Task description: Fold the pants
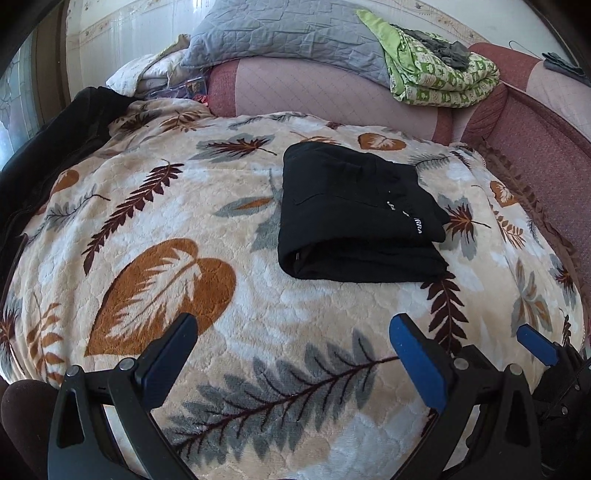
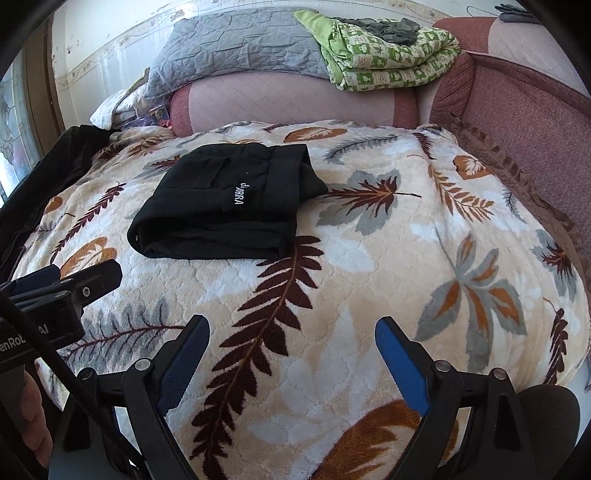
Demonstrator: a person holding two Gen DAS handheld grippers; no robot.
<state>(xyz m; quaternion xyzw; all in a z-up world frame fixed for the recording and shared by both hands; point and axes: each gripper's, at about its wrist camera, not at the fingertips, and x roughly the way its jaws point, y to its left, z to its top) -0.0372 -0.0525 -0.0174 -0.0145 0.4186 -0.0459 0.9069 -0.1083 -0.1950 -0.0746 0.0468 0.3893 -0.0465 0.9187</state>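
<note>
Black pants point(image 1: 354, 214) lie folded into a compact stack on the leaf-patterned blanket point(image 1: 221, 206), white lettering on the top layer; they also show in the right wrist view point(image 2: 221, 206). My left gripper point(image 1: 293, 332) is open and empty, hovering over the blanket in front of the pants. My right gripper point(image 2: 291, 332) is open and empty, in front of and to the right of the pants. The left gripper's body point(image 2: 66, 291) appears at the left of the right wrist view, and one right finger point(image 1: 537, 345) shows in the left wrist view.
A dark garment point(image 1: 48, 155) lies along the blanket's left edge. Behind the blanket is a pink couch back point(image 1: 332, 92) with a grey pillow point(image 1: 288, 33) and a green patterned quilt point(image 1: 439, 70). A maroon armrest point(image 2: 524, 110) borders the right.
</note>
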